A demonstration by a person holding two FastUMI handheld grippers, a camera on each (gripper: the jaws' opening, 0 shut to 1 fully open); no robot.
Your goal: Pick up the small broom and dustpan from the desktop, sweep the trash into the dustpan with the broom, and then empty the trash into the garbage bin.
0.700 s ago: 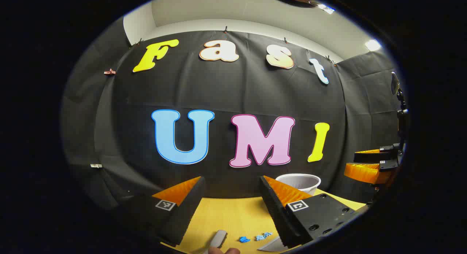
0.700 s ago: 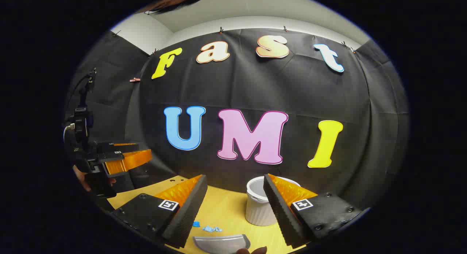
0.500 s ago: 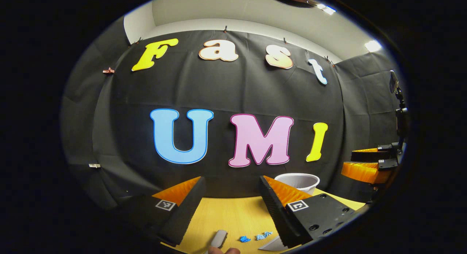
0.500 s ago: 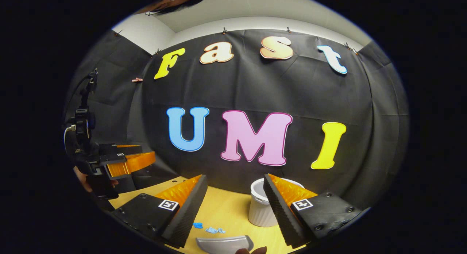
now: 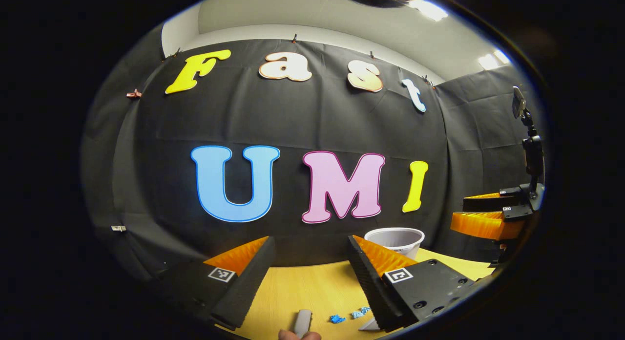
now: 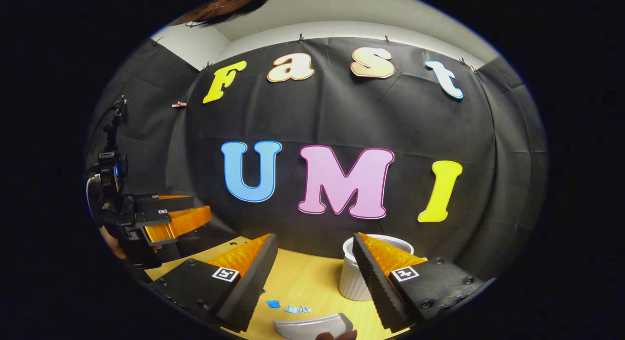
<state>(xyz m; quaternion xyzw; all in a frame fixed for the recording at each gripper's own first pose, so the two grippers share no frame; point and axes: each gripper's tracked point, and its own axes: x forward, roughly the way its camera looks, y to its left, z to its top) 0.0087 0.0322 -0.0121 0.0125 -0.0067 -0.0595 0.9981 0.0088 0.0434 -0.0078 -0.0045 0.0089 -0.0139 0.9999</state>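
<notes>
- Left gripper (image 5: pixel 308 262): fingers spread, nothing between them, above the desk (image 5: pixel 312 291).
- Right gripper (image 6: pixel 312 262): fingers spread, empty.
- Broom handle (image 5: pixel 302 322) near edge; blue trash (image 5: pixel 349 316) just right of it.
- Dustpan (image 6: pixel 312 326) near edge, trash (image 6: pixel 290 307) just beyond.
- Bin (image 6: pixel 354 276) far right, upright.

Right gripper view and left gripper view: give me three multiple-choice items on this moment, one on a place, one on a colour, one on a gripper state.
1. Where does the white garbage bin stand on the desktop?
A. next to the wall
B. near edge
C. on the dustpan

2. What colour are the trash scraps?
A. red
B. blue
C. green

3. How is the right hand-held gripper?
A. shut on the broom
B. shut on the bin
C. open, empty

Key: 1 A, the bin stands at the back by the black cloth; 2 B, the scraps are blue; 3 C, bare desktop shows between its fingers.
</notes>
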